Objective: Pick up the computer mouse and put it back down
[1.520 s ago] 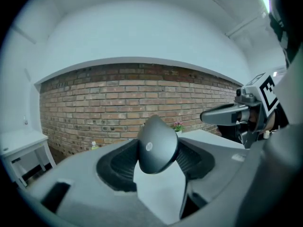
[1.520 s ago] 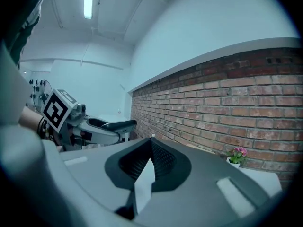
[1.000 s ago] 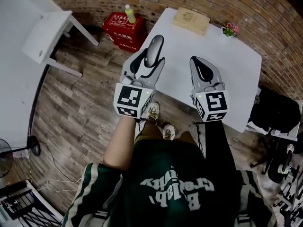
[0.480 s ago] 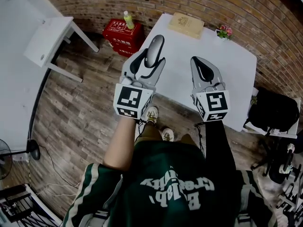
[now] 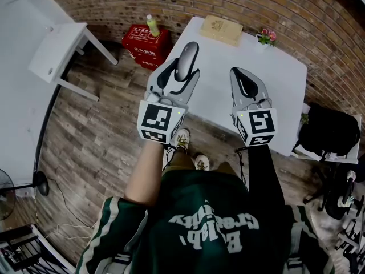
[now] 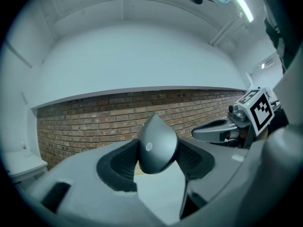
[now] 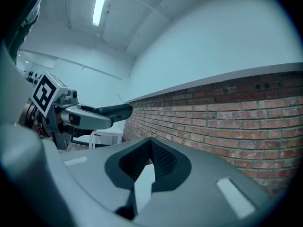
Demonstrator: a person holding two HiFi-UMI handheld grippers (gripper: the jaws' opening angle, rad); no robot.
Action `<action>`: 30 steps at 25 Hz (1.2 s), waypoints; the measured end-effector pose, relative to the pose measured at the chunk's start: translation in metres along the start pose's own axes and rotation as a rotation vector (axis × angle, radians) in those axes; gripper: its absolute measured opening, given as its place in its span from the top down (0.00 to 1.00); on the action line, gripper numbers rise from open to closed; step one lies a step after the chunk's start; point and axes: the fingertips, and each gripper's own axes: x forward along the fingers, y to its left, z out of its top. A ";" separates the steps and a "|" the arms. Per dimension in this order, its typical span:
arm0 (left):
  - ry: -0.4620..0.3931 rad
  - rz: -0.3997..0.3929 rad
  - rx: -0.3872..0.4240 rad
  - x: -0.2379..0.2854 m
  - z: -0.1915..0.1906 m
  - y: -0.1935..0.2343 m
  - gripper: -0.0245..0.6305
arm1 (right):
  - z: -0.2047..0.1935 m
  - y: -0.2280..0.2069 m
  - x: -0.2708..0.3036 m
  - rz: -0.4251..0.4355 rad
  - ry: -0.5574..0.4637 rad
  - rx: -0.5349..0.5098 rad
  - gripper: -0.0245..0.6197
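The computer mouse (image 5: 186, 59) is clamped between the jaws of the left gripper (image 5: 182, 73) and held in the air over the left edge of the white table (image 5: 274, 84). Its long axis is pointed to twelve o'clock in the head view. Bare tabletop is found toward two o'clock. The right gripper (image 5: 244, 81), closed on nothing, is seen at three o'clock.

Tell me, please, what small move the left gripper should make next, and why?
Probably lower it gently toward the white table: the left gripper has the computer mouse clamped between its fingers, held in the air, so the pick-up looks done and only setting it down remains.
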 end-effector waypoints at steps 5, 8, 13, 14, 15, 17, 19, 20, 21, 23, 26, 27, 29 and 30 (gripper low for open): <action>0.008 -0.009 0.006 0.002 -0.001 -0.004 0.59 | -0.002 -0.003 -0.002 -0.006 0.008 -0.006 0.94; 0.020 -0.017 0.006 0.003 -0.006 -0.003 0.59 | -0.003 -0.001 -0.002 -0.006 0.011 -0.004 0.94; 0.084 -0.028 -0.008 0.012 -0.039 -0.004 0.59 | -0.015 -0.003 -0.002 -0.007 0.035 0.000 0.94; 0.099 -0.031 -0.016 0.014 -0.048 -0.005 0.59 | -0.018 -0.004 -0.002 -0.010 0.042 0.004 0.94; 0.114 -0.035 -0.021 0.017 -0.057 -0.005 0.59 | -0.021 -0.006 -0.002 -0.013 0.049 0.008 0.94; 0.144 -0.044 -0.033 0.021 -0.075 -0.005 0.59 | -0.027 -0.007 -0.001 -0.018 0.065 0.014 0.94; 0.172 -0.050 -0.048 0.025 -0.092 -0.005 0.59 | -0.035 -0.008 0.000 -0.020 0.081 0.019 0.94; 0.188 -0.054 -0.055 0.027 -0.101 -0.005 0.59 | -0.039 -0.008 0.002 -0.020 0.090 0.023 0.94; 0.205 -0.059 -0.062 0.029 -0.109 -0.006 0.59 | -0.043 -0.008 0.003 -0.021 0.098 0.027 0.94; 0.235 -0.072 -0.073 0.031 -0.128 -0.008 0.59 | -0.051 -0.008 0.005 -0.021 0.112 0.035 0.94; 0.284 -0.090 -0.083 0.032 -0.158 -0.013 0.59 | -0.061 -0.007 0.008 -0.021 0.133 0.043 0.94; 0.300 -0.094 -0.088 0.032 -0.168 -0.014 0.59 | -0.064 -0.006 0.009 -0.021 0.138 0.044 0.94; 0.327 -0.100 -0.102 0.031 -0.184 -0.015 0.59 | -0.071 -0.004 0.012 -0.020 0.151 0.047 0.94; 0.338 -0.102 -0.109 0.031 -0.191 -0.015 0.59 | -0.075 -0.003 0.013 -0.020 0.158 0.050 0.94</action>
